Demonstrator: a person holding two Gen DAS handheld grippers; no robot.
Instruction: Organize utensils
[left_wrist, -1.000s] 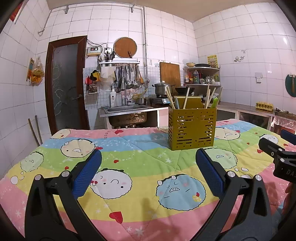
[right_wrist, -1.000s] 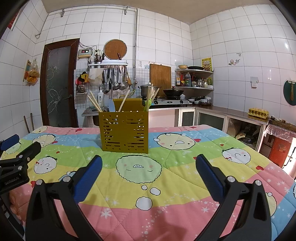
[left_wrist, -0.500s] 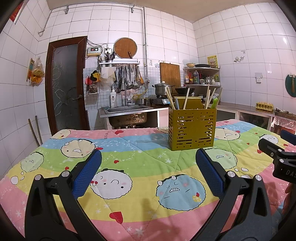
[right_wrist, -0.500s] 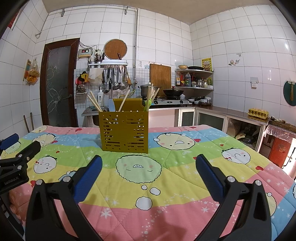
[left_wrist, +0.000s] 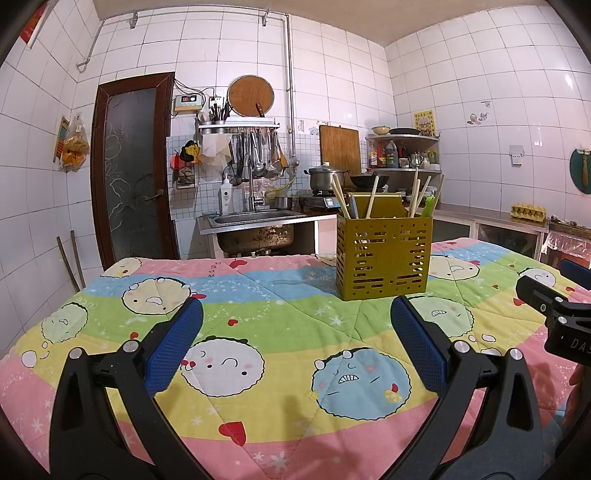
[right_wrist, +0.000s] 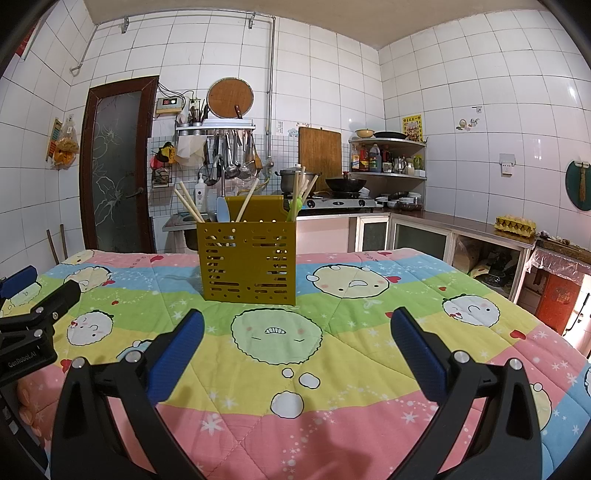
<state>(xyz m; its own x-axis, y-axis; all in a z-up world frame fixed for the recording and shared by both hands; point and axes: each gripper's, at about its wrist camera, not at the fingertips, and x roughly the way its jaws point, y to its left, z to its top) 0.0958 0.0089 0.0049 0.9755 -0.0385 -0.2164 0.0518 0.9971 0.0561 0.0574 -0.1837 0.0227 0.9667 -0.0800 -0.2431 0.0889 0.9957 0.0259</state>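
From the left wrist camera I see my left gripper (left_wrist: 295, 339) spread wide with nothing between its blue pads (left_wrist: 173, 343), hovering low over the cartoon quilt (left_wrist: 258, 306) that covers the table; the yellow utensil caddy (left_wrist: 384, 258) stands upright on the quilt at about one o'clock from the gripper, well apart from it; wooden chopsticks (left_wrist: 372, 201) lean out of its top, with a green utensil (left_wrist: 428, 205) at its right corner and a bluish one near its left; at three o'clock, the black body of my right gripper (left_wrist: 554, 314) pokes in from the edge of the view, too cut off here to judge its opening; behind the table a steel sink (left_wrist: 255, 229) sits at twelve o'clock. From the right wrist camera, my right gripper (right_wrist: 295, 339) is also spread wide and empty, its fingers (right_wrist: 417, 350) low over the quilt (right_wrist: 369, 332); the caddy (right_wrist: 246, 262) stands at about eleven o'clock from it, near but not touching, with chopsticks (right_wrist: 245, 203) fanning from the left compartment, a light blue spoon (right_wrist: 221, 208) beside them, and the green utensil (right_wrist: 293, 208) with more chopsticks at the right; at nine o'clock the left gripper (right_wrist: 33, 325) shows at the edge, and below it fingertips of the person's hand (right_wrist: 26, 402); a gas stove (right_wrist: 340, 203) with a wok lies beyond at one o'clock.
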